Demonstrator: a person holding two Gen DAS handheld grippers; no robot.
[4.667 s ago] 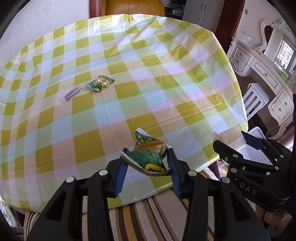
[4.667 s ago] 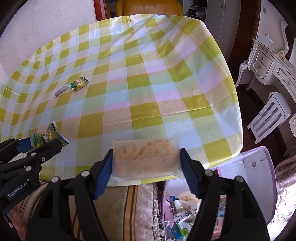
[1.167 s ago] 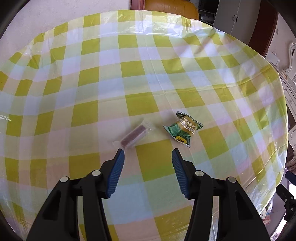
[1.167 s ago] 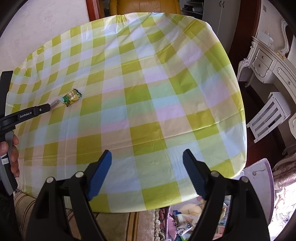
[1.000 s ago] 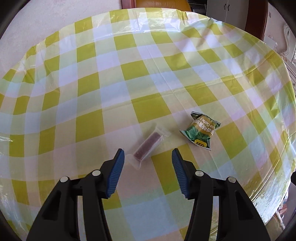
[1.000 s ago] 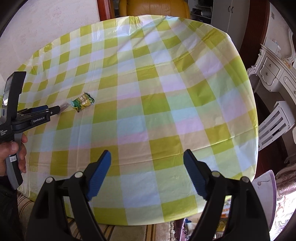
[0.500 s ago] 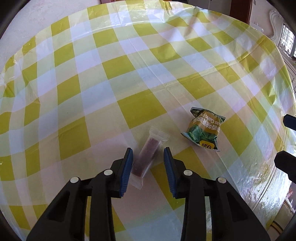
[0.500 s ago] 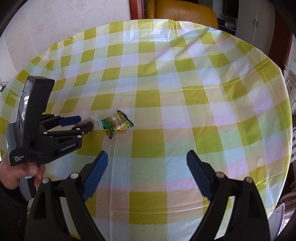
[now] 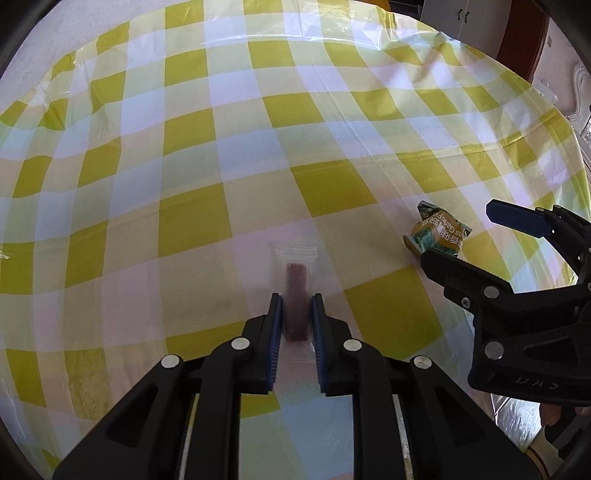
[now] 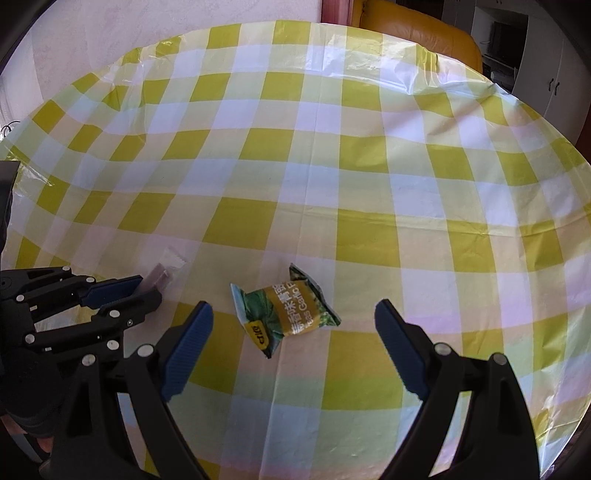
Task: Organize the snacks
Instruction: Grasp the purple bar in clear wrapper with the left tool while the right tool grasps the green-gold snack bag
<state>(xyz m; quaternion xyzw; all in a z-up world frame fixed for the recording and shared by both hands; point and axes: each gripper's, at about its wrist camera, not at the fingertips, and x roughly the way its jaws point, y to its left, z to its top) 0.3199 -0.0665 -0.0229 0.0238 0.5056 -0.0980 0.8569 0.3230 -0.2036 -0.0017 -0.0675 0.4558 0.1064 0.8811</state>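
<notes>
The round table under a yellow, white and pale-green checked plastic cloth (image 10: 306, 229) is filling both views; a tan leather chair back (image 10: 417, 33) is standing beyond its far edge, at about one o'clock in the right wrist view.

The left tool (image 9: 296, 317) is gripping the slim brown snack bar in its clear plastic wrapper (image 9: 295, 284). Its blue pads have just been closing and are now pressing on the bar's near end, while the wrapper's far end is lying on the cloth toward twelve o'clock. In the right wrist view this tool (image 10: 147, 288) is showing at nine o'clock, clamped on the same bar (image 10: 162, 275).

The right tool (image 10: 293, 317) is standing with its jaws wide apart, touching nothing. The green and gold foil snack packet (image 10: 284, 310) is lying flat on the cloth just ahead of it, between the lines of the two pads. In the left wrist view the packet (image 9: 437, 232) is sitting at three o'clock.

Judgement: the pick-up step is in hand, with one grasp made and one pending. The next move is calling for the right tool to lower around the packet and close, then for both items to be lifted clear. The destination is not showing.
</notes>
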